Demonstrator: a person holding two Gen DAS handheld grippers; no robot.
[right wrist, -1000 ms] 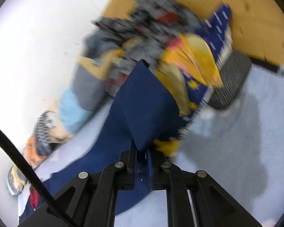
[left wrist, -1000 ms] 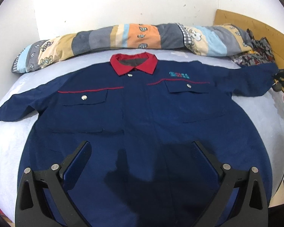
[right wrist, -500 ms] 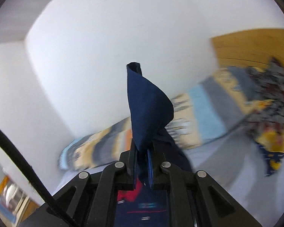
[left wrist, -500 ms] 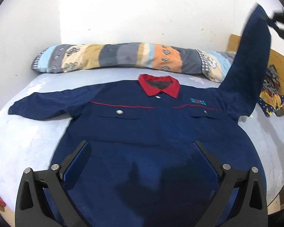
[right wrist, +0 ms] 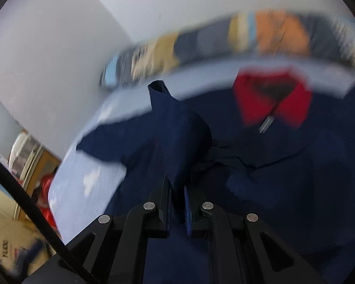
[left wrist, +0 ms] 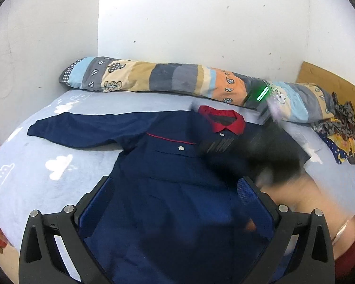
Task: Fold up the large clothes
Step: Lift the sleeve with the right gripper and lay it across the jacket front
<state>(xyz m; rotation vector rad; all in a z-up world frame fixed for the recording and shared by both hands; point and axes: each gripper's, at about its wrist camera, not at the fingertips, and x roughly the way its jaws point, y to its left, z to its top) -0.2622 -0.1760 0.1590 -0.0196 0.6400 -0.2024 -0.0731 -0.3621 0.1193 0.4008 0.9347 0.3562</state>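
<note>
A navy work jacket [left wrist: 168,165] with a red collar [left wrist: 224,120] lies face up on the light blue bed sheet [left wrist: 35,165]. Its left sleeve [left wrist: 82,130] is spread flat to the left. My left gripper [left wrist: 175,201] hovers open over the jacket's lower front, with nothing between its fingers. My right gripper [right wrist: 177,189] is shut on the cuff of the other sleeve [right wrist: 179,137], holding it over the jacket's chest near the red collar [right wrist: 272,101]. In the left wrist view that gripper is a dark blur [left wrist: 260,142] with a green light, and a person's forearm [left wrist: 307,201] trails behind it.
A long patchwork bolster [left wrist: 177,80] lies along the white wall at the bed's far side. A heap of patterned clothes [left wrist: 338,123] sits at the right by a wooden board [left wrist: 324,80]. Boxes and clutter [right wrist: 11,248] stand on the floor beyond the bed's left edge.
My right gripper lifted the right sleeve from the bed's right side, swung it high, then carried it leftward over the jacket's chest. My left gripper stayed open and drifted left.
</note>
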